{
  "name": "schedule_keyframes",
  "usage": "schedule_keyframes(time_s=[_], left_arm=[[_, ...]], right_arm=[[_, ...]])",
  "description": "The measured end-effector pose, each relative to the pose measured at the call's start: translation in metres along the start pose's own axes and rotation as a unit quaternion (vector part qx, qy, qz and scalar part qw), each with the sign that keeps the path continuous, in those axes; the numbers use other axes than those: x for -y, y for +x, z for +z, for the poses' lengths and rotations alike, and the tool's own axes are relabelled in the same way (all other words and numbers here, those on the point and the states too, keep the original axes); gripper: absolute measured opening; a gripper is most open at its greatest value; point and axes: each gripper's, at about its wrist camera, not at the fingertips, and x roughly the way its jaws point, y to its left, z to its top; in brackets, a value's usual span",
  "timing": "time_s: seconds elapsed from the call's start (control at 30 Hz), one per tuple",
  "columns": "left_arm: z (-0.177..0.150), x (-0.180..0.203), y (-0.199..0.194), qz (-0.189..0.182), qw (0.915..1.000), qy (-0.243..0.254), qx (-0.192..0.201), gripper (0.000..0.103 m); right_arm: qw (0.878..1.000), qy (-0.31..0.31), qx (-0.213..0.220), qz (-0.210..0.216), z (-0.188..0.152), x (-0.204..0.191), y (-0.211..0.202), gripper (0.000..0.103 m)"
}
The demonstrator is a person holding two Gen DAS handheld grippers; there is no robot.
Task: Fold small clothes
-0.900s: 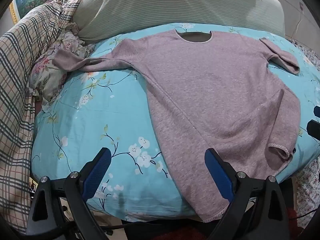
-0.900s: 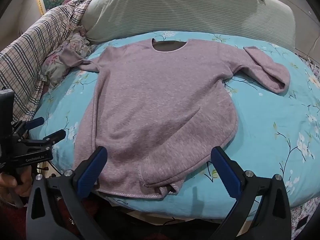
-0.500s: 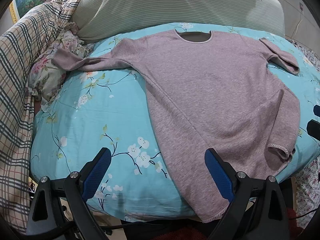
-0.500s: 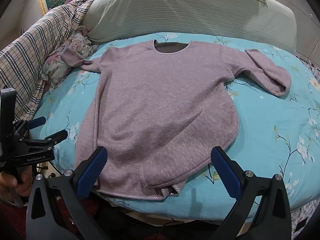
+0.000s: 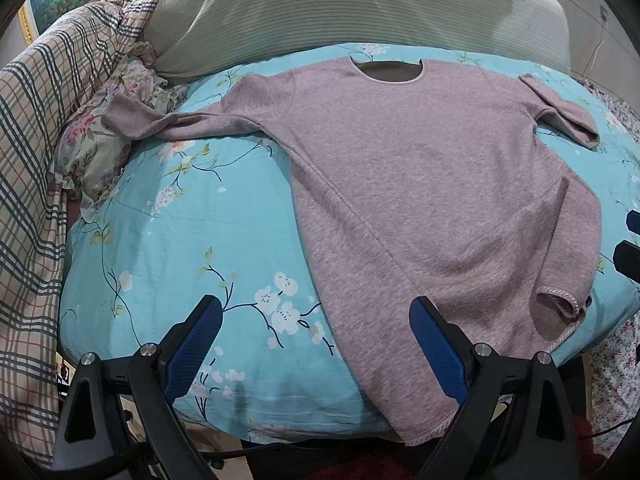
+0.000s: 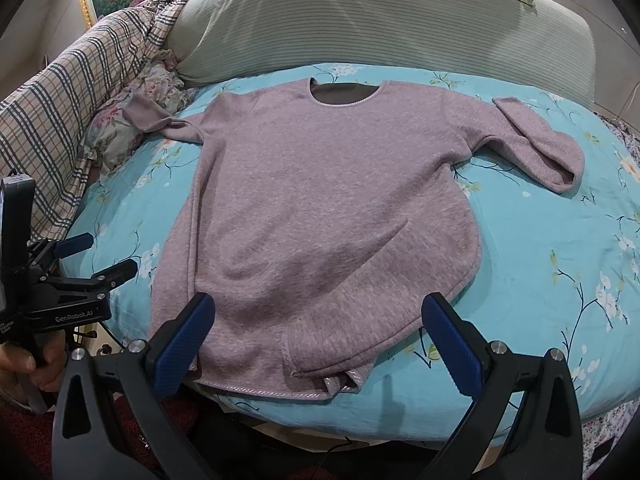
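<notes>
A mauve long-sleeved sweater [image 5: 420, 184] lies face up on a turquoise floral cushion [image 5: 192, 240], neck hole toward the back. One sleeve [image 5: 160, 124] stretches left onto a floral pillow. The other sleeve [image 6: 540, 148] is bent back on itself. A hem corner [image 6: 332, 364] at the front is folded over. My left gripper [image 5: 314, 320] hovers open over the sweater's left front edge, nothing between its fingers. My right gripper [image 6: 318, 312] hovers open above the hem, also with nothing between its fingers. The left gripper [image 6: 106, 254] also shows at the right wrist view's left edge, held by a hand [image 6: 24, 364].
A big striped grey-green bolster [image 6: 380, 24] lies behind the cushion. A plaid blanket [image 5: 44, 128] and a floral pillow [image 5: 92, 152] crowd the left side. Bare turquoise cushion [image 6: 560, 248] shows right of the sweater. The cushion's front edge drops to a dark red floor [image 6: 24, 440].
</notes>
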Motion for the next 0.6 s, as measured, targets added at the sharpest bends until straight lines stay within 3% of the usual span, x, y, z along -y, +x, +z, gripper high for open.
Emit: schedule_keyframes(time_s=[0.6], left_arm=[[0.0004,0.0003,0.0043,0.005,0.9999,0.006,0.008,0.095]], right_arm=[[1.000,-0.001,-0.001,0.001,-0.0006,-0.0017,0.0015,0.103]])
